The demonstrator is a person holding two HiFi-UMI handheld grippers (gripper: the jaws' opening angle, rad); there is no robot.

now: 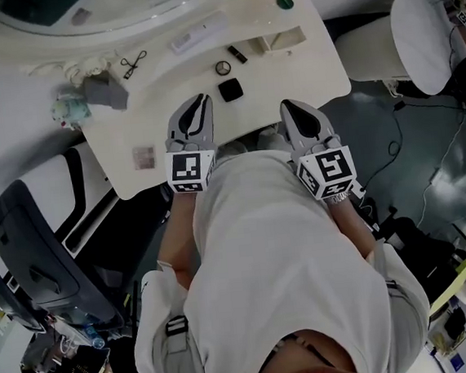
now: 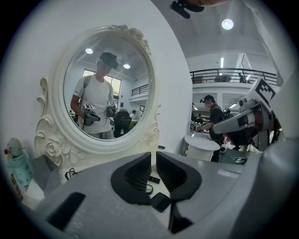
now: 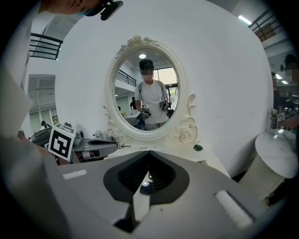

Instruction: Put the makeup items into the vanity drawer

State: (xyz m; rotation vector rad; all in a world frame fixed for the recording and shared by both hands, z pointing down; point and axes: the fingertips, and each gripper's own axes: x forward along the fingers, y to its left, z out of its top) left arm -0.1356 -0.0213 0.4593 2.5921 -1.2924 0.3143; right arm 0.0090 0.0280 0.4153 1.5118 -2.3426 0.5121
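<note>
Closest in, the person's white top (image 1: 279,243) fills the lower frame and covers whatever sits under the front edge of the vanity top (image 1: 312,71) — the drawer cannot be made out from here. Both grippers poke out over that edge.

The left gripper (image 1: 199,103) has its jaws a sliver apart: a thin gap, bare tabletop showing through, nothing in it. The right gripper (image 1: 290,105) has its jaws pressed together at the tips. Low in their throat sits a small dark blob (image 3: 145,187) with a glint, too small to identify.

Just ahead of the left gripper's tips, a touch to the right, lies the black square compact (image 1: 230,89). Beyond it are a small round case (image 1: 222,68) and a short black tube (image 1: 238,54) — all loose on the top, apart from one another.

Further left come an eyelash curler (image 1: 134,65), a grey box (image 1: 106,91) and a teal bottle (image 1: 70,109), the bottle blurred. A white tube (image 1: 199,36) lies near the mirror's base. Far right is a green dot of a thing (image 1: 284,2), unclear what.

At the back, the oval mirror (image 3: 148,91) is cut off by the top edge of the head view.
</note>
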